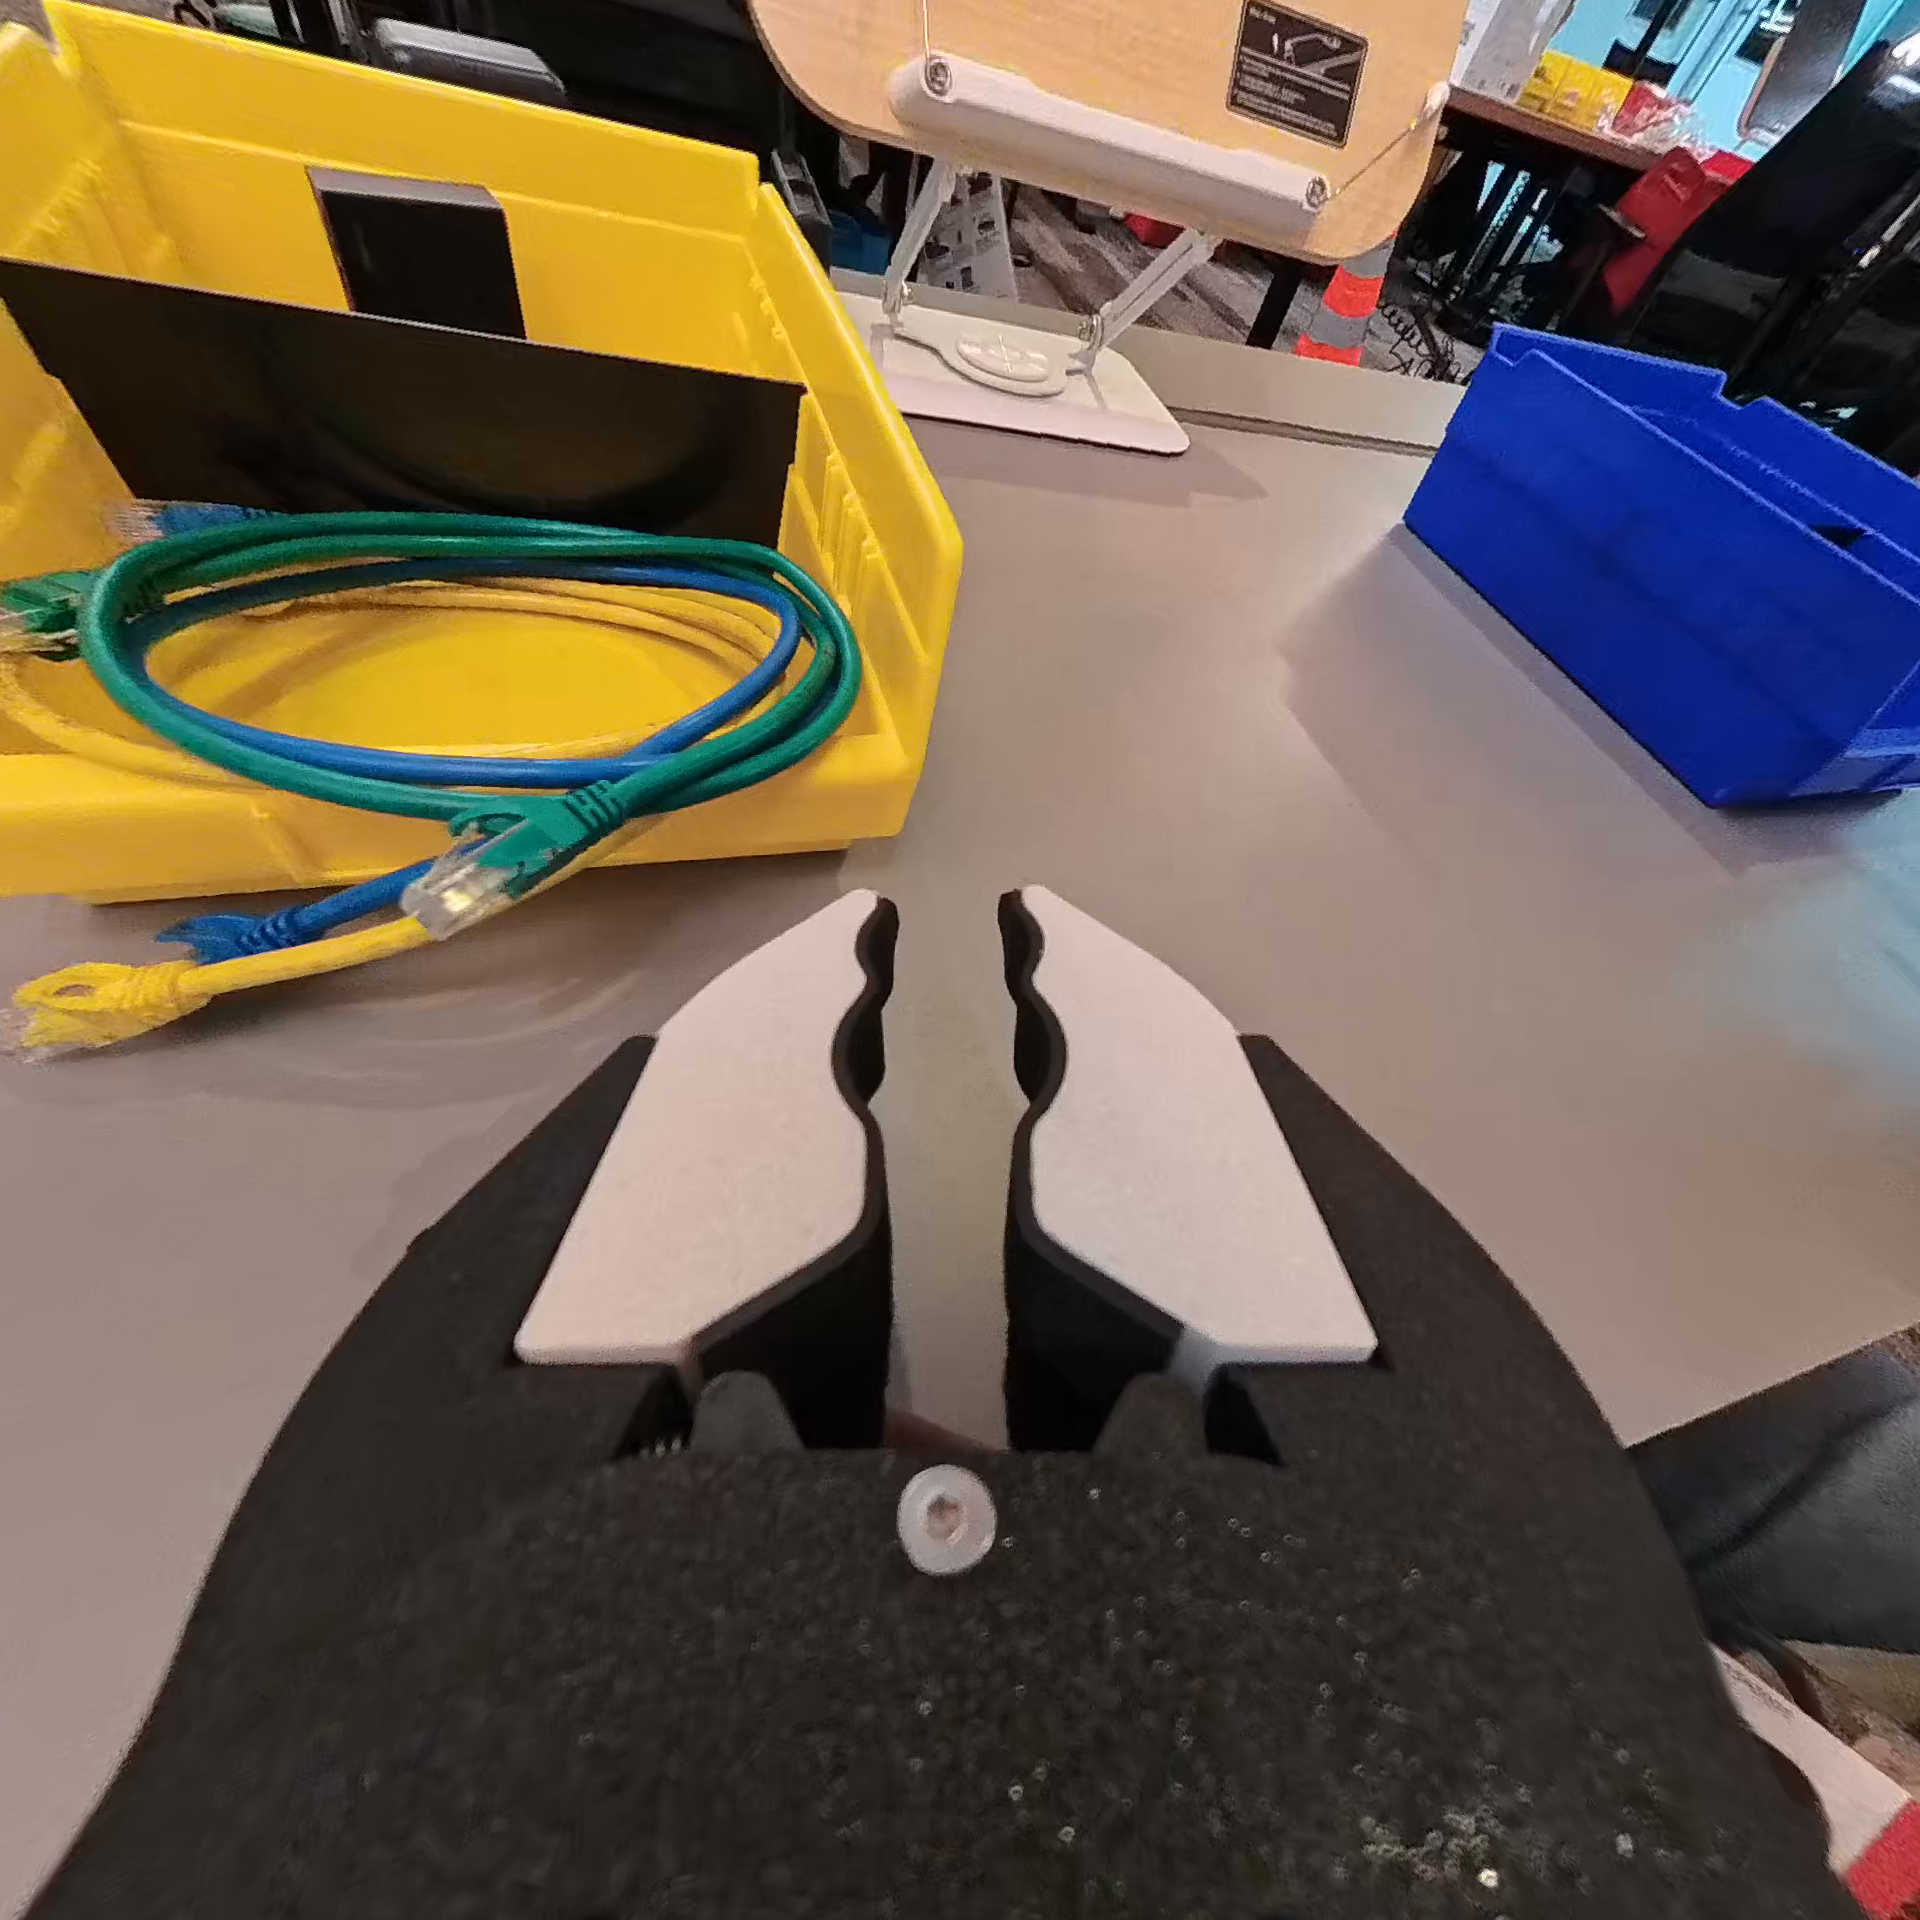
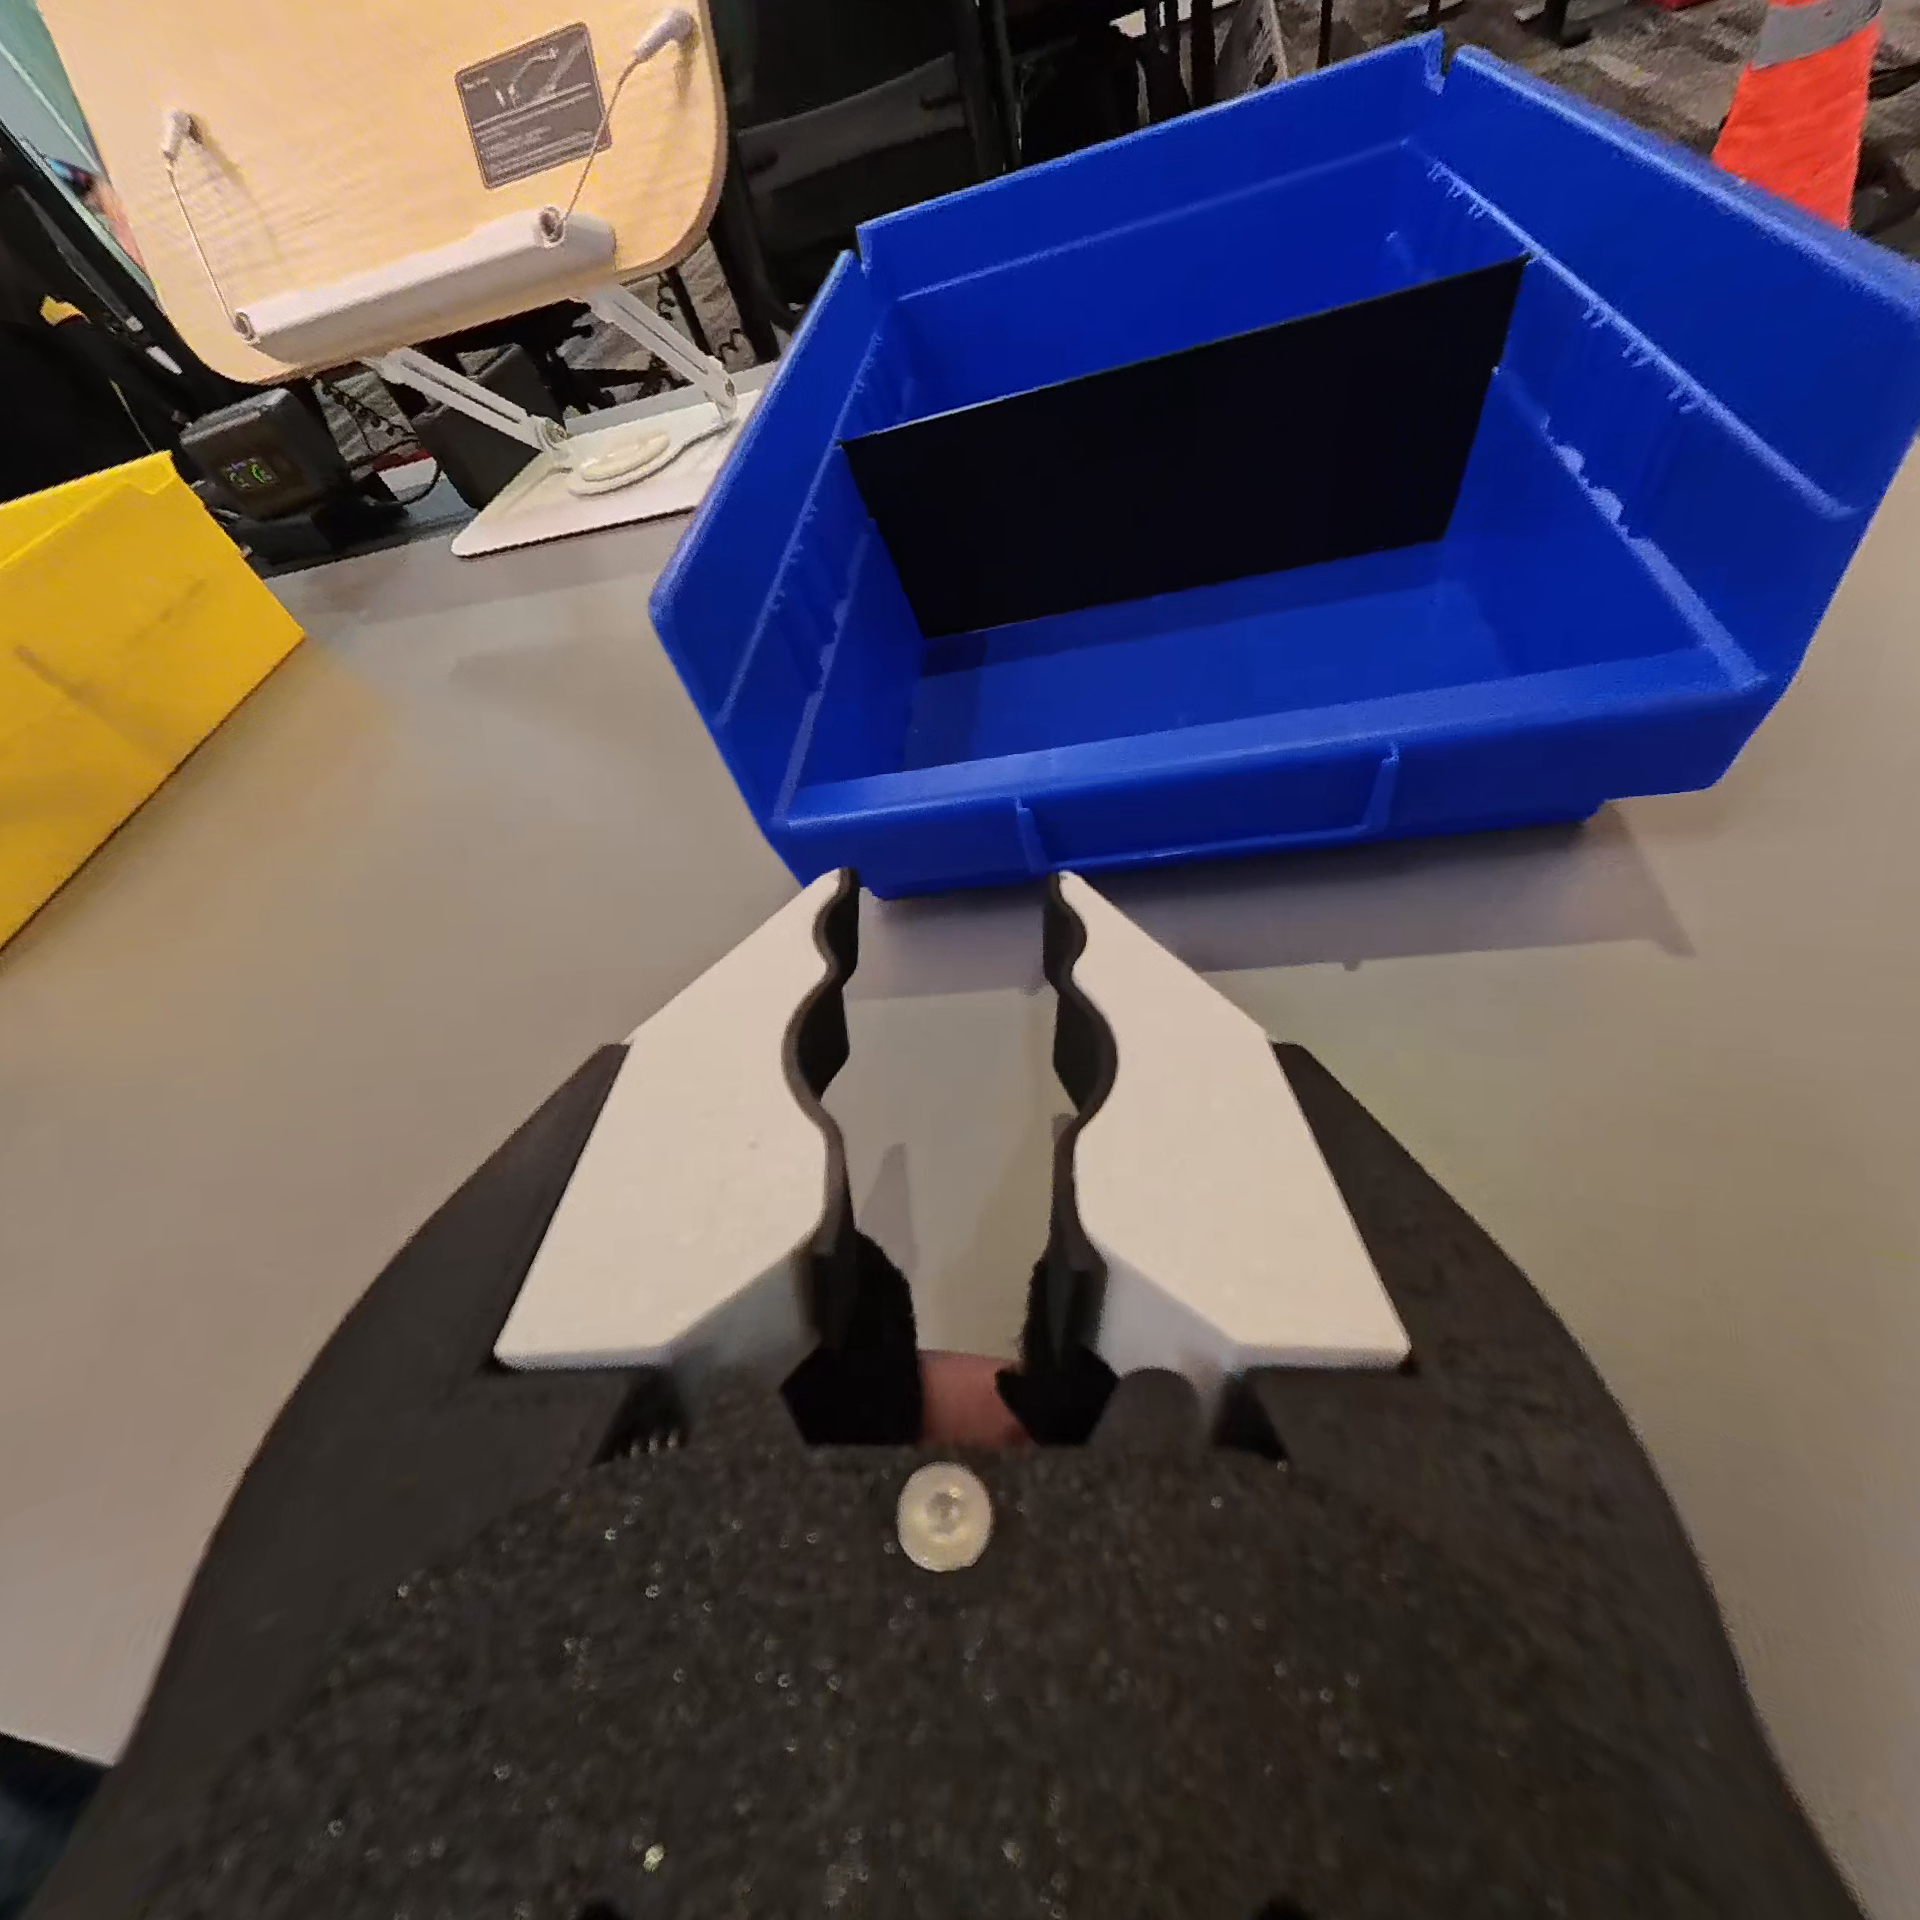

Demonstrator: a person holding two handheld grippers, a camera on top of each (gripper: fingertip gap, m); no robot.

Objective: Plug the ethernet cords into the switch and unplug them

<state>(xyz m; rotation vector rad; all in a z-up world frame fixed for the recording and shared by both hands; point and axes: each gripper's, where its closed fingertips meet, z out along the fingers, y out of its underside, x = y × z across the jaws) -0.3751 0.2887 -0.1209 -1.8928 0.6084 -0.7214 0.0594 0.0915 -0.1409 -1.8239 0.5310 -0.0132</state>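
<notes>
- Left wrist view: coiled green (image 1: 312,748), blue (image 1: 665,743) and yellow (image 1: 301,961) ethernet cords in yellow bin (image 1: 873,582)'s front compartment, plug ends trailing over front lip onto grey table (image 1: 1299,935).
- Left gripper (image 1: 948,914): jaws parted, empty, just right of plugs.
- Right gripper (image 2: 951,894): jaws parted, empty, just before blue bin (image 2: 1195,810).

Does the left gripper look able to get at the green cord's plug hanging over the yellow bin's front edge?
Probably yes. The left gripper is open and empty, and the green plug lies exposed over the yellow bin lip, ahead and left, with only bare table between.
</notes>
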